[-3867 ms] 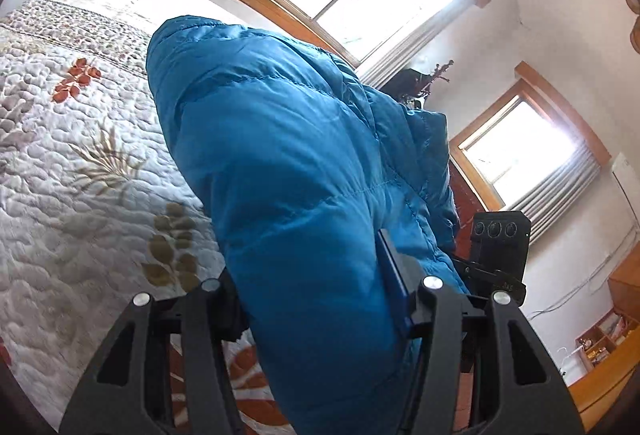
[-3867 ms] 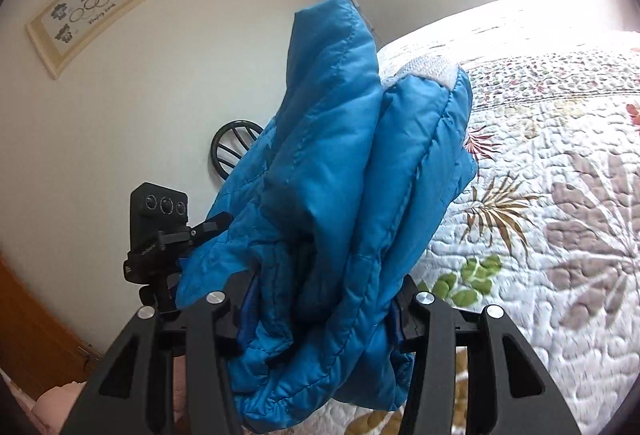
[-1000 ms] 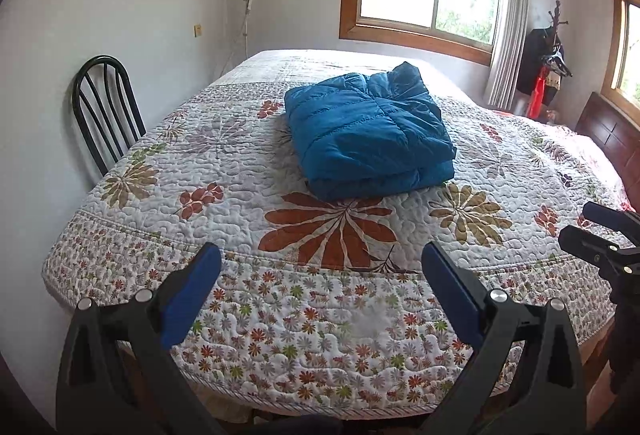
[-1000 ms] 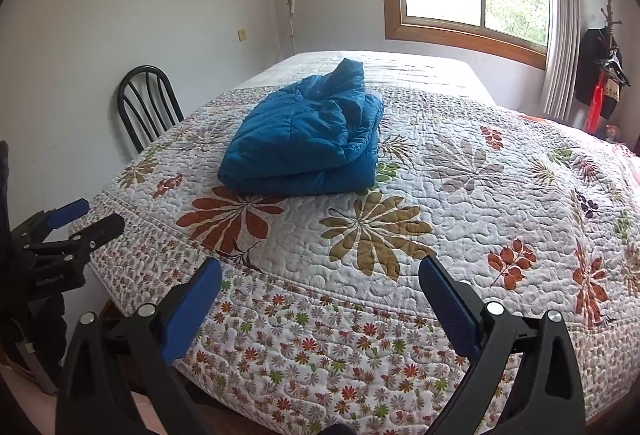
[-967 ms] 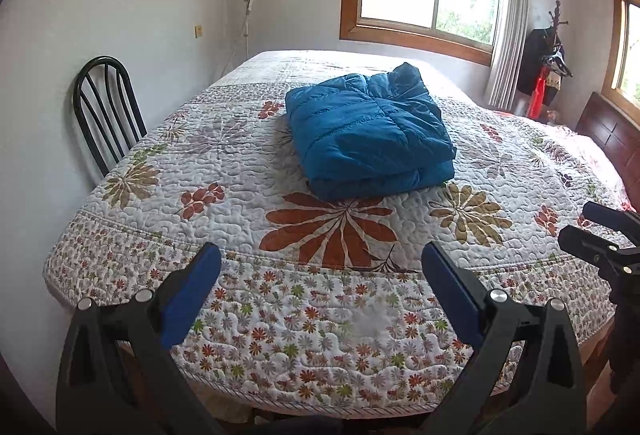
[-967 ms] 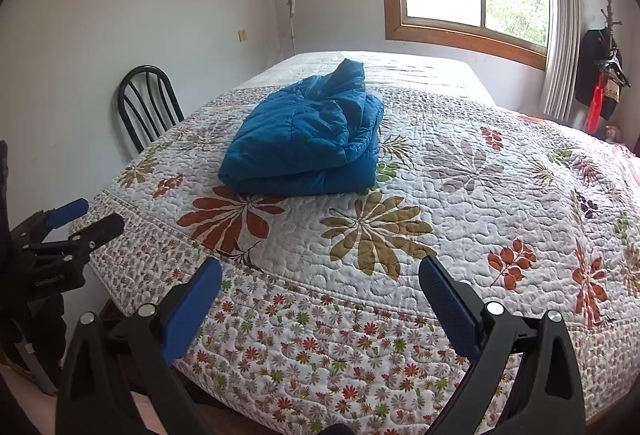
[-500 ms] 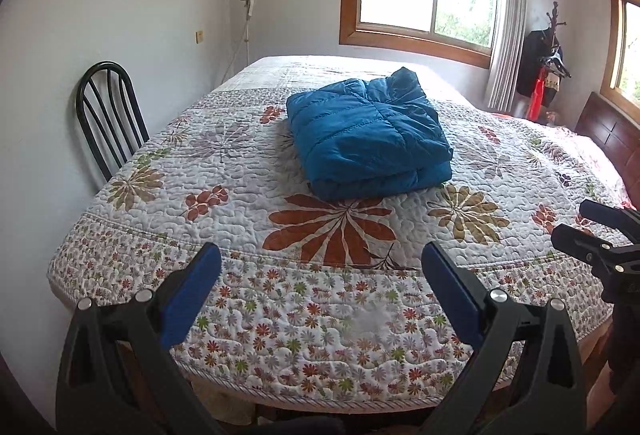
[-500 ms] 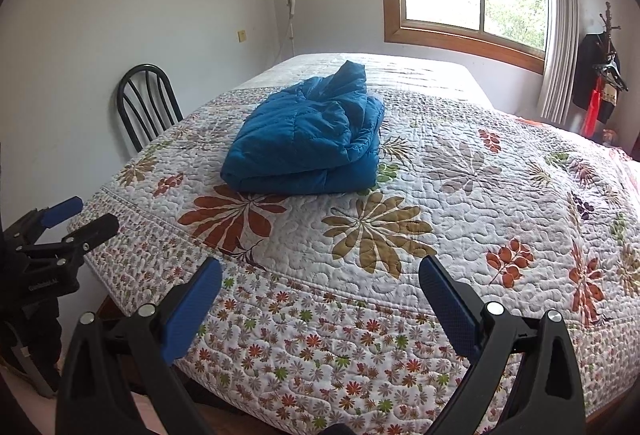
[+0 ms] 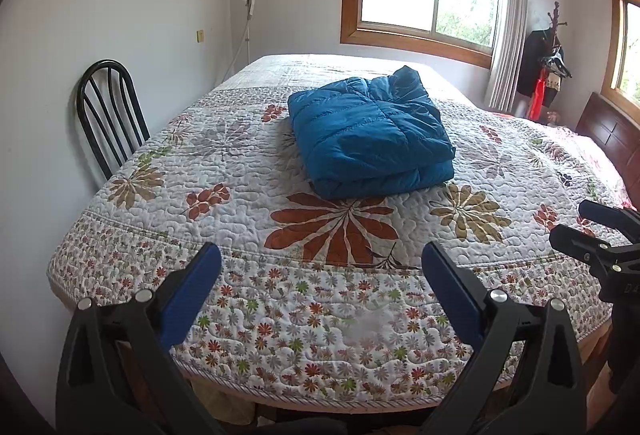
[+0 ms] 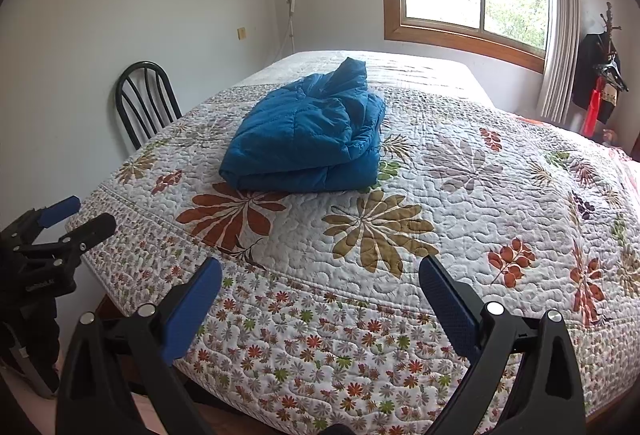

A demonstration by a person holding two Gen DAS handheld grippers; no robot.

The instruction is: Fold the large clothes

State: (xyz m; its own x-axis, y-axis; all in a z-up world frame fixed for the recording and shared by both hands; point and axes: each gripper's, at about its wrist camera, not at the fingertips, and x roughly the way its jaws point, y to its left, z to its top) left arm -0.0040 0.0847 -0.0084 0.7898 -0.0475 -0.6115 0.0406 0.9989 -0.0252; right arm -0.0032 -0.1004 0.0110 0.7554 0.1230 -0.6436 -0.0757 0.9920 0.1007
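A blue puffer jacket (image 9: 370, 135) lies folded in a thick rectangle on the floral quilt of the bed (image 9: 224, 235); it also shows in the right wrist view (image 10: 308, 139). My left gripper (image 9: 320, 255) is open and empty, held back off the foot edge of the bed, well short of the jacket. My right gripper (image 10: 320, 267) is open and empty too, also back from the bed edge. Each gripper shows in the other's view: the right one at the right edge (image 9: 600, 235), the left one at the left edge (image 10: 52, 231).
A black metal chair (image 9: 110, 111) stands against the left wall beside the bed. A window (image 9: 428, 3) with a curtain is behind the bed. A coat rack (image 9: 546, 75) with clothes stands at the back right, next to a dark wooden headboard (image 9: 612, 131).
Both grippers let go of the jacket, which now lies folded on the bed, and pulled back beyond the bed's edge. Over the last second the views shifted only slightly.
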